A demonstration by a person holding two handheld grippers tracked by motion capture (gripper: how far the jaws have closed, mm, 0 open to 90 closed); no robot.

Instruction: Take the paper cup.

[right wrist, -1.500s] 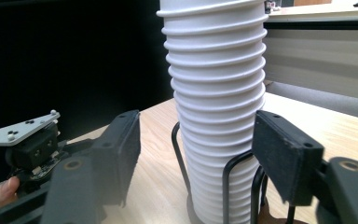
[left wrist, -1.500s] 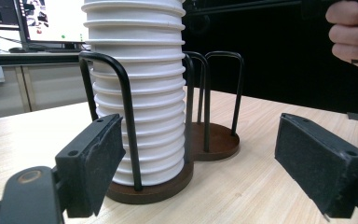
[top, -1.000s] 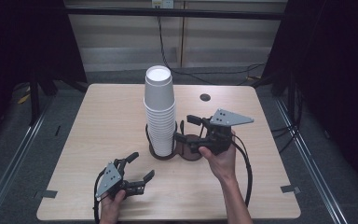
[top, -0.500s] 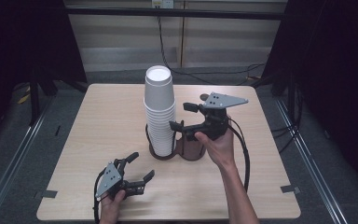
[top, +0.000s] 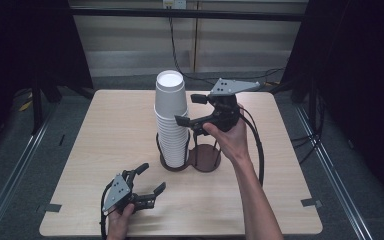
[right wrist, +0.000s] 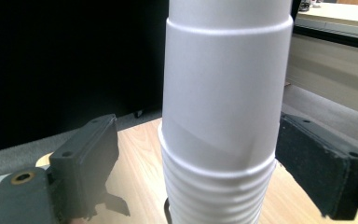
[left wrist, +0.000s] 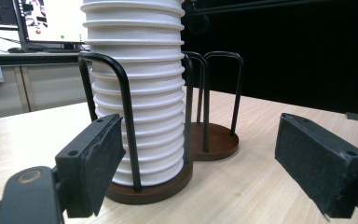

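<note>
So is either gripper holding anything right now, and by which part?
Nothing is held. The right gripper, jaws just opened, straddles the tall stack of white paper cups without pressing; the left gripper is empty.

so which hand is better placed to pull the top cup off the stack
Right. The right gripper is up beside the cup stack, jaws just opened either side of it. The left gripper sits low near the table's front edge.

The cups (top: 172,120) look like smooth, matt white paper. The holder (top: 204,157) has a dark glossy wooden base and thin black metal loops. The counter (top: 105,135) is pale wood-grain laminate, and the jaws carry rough matt black pads.
</note>
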